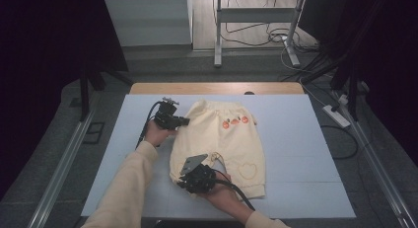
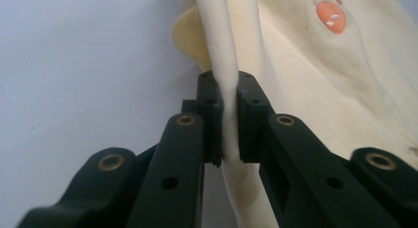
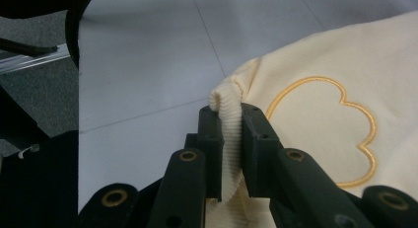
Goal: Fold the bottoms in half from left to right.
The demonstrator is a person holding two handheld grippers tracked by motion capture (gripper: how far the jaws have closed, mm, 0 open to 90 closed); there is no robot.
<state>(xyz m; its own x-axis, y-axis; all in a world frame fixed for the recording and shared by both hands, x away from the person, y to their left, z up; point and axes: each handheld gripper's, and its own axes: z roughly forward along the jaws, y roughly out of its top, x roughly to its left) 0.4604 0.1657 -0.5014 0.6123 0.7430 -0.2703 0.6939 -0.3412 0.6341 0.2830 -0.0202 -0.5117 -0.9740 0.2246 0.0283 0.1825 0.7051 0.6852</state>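
a pair of small pale yellow trousers (image 1: 219, 139) lies spread at the centre of the high view, on a white table (image 1: 305, 154), waistband toward the upper part of the frame and cuffs toward the bottom. the left gripper (image 1: 183, 122), left of centre in that frame, is clamped on the waistband edge; in the left gripper view a rolled fold of cream cloth (image 2: 227, 114) stands pinched between the two black jaws. the right gripper (image 1: 190, 173), lower centre, is closed on the ribbed cuff (image 3: 230, 139) of the nearer leg, with the embroidered cloud outline (image 3: 340, 134) to the right in its own view.

both holds look thin, right at the hem. if the hands pull apart or lift unevenly, the ribbing could slide out of the right jaws, or the waistband fold could unroll from the left ones, and the garment would drop in a bunch. lifting one side early would also drag the far leg and crease the cloth.
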